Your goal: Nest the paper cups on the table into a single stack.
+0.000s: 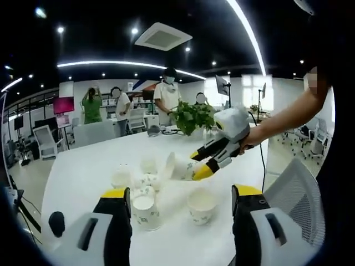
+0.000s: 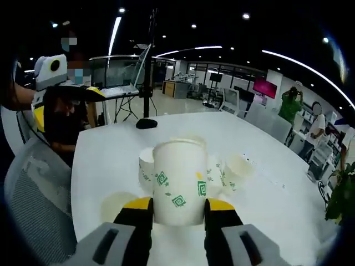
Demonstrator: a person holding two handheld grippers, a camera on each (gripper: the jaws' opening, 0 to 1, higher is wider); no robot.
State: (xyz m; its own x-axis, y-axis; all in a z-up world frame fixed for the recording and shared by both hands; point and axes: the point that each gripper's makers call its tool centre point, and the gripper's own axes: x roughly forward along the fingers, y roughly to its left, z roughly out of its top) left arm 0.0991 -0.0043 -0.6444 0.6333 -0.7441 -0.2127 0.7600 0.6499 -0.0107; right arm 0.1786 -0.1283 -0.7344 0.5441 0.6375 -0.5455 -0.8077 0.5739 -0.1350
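Right gripper (image 2: pixel 178 213): a paper cup (image 2: pixel 178 180) is being clamped between its jaws | left gripper (image 1: pixel 180 208): being held wide open | loose cups (image 1: pixel 145 209) are being seen on the white table (image 1: pixel 83 172), 12 o'clock of the open jaws

White paper cup (image 2: pixel 178 183) with green squiggles; white table (image 2: pixel 111 160); yellow-tipped black fingers (image 2: pixel 138 221).

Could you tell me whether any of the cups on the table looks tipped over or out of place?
The cup held by the right gripper is tilted on its side, mouth facing away. The other cups on the table stand upright.
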